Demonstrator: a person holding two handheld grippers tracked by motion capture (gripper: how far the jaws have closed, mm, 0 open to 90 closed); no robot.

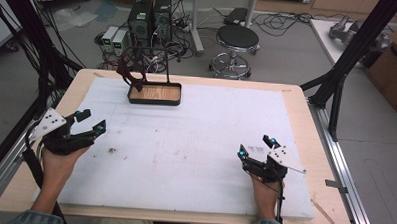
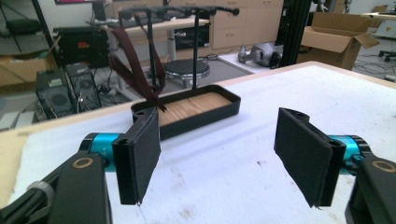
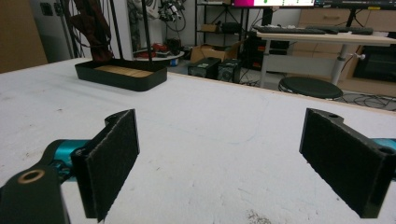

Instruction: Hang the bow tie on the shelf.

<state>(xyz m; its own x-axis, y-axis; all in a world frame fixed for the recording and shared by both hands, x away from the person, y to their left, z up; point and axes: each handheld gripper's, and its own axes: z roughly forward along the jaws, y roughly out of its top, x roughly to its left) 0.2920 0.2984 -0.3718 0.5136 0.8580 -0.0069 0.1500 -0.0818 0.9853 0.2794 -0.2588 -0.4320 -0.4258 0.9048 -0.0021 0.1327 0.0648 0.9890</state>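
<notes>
A black stand with a wood-floored tray (image 1: 154, 101) sits at the far left-centre of the white mat. A dark red strap (image 1: 129, 72) hangs from its rack over the tray's left end. My left gripper (image 1: 94, 120) is low over the mat's left edge, open, with nothing between its pads. It looks at the tray (image 2: 205, 116) and the strap (image 2: 135, 70) between its spread jaws (image 2: 217, 140). My right gripper (image 1: 257, 147) rests at the near right, open and empty. Its own view (image 3: 224, 154) shows the tray (image 3: 121, 77) far off to the left, with the strap (image 3: 93, 23) above it.
The white mat (image 1: 195, 152) covers most of the wooden table, with small dark specks near the left hand. Beyond the far edge stand a stool (image 1: 236, 38) and computer towers (image 1: 149, 20) among cables. A black frame post (image 1: 345, 67) and a cardboard box (image 1: 393, 69) are at the right.
</notes>
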